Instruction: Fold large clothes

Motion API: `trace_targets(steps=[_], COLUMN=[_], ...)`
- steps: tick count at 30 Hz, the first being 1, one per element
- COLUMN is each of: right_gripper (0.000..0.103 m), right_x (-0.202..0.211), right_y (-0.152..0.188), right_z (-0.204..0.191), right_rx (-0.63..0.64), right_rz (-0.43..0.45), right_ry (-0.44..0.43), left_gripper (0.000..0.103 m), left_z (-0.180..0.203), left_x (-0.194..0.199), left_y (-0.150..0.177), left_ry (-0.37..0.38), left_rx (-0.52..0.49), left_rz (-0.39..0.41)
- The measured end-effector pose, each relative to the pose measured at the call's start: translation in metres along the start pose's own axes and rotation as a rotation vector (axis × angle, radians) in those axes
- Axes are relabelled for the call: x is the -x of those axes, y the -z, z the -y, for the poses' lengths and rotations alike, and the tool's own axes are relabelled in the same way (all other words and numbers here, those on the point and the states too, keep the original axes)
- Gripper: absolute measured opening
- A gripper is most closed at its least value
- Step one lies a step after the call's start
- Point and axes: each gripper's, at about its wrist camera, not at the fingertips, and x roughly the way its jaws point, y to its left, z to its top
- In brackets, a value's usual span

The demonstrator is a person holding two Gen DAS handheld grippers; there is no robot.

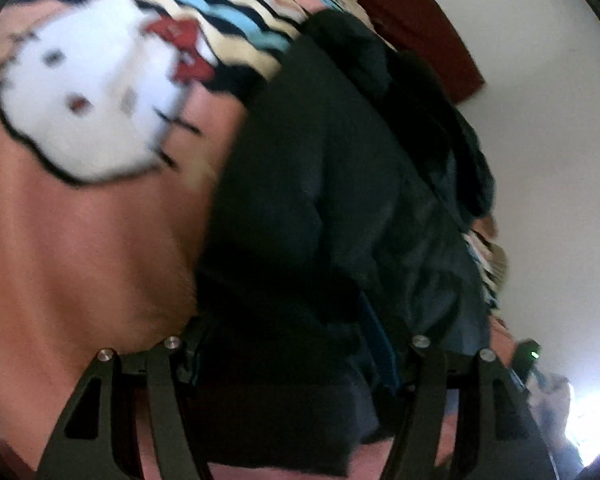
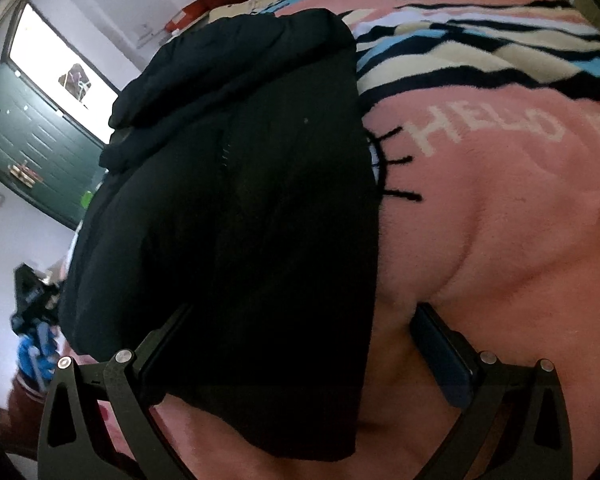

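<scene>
Black padded jacket (image 2: 236, 208) lies half-folded on the pink fleece blanket (image 2: 500, 240). Both the left gripper (image 1: 296, 364) and right gripper (image 2: 300, 344) are spread wide around its hem, gripping nothing. Next they'd probably pinch that hem and fold it over.

It was a bedroom in a home. A bed (image 2: 500, 240) had a pink cartoon cat blanket (image 1: 80, 240), with white walls (image 1: 540, 140) and a window (image 2: 56, 64).

The jacket (image 2: 240, 200) lies on the blanket (image 2: 500, 240), hood (image 2: 228, 64) farthest away
</scene>
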Motion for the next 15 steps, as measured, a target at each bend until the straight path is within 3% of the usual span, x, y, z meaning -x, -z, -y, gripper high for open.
trace_targets(steps=[9,12,15], right_gripper=[0.103,0.098,0.084], right_x=[0.000,0.000,0.003], right_y=[0.001,0.002,0.001], right_z=[-0.016,-0.026,-0.026], right_rx=[0.004,0.031,0.043], right_rz=[-0.032,-0.038,-0.037], right_ry=[-0.125,-0.180,-0.193], left_gripper=[0.062,0.060,0.060], left_z=[0.018,0.025,0.025], left_x=[0.001,0.004,0.002], left_y=[0.012,0.013,0.017], left_ry=[0.152,0.175,0.148], left_rx=[0.012,0.007,0.001], left_rz=[-0.010,0.000,-0.004])
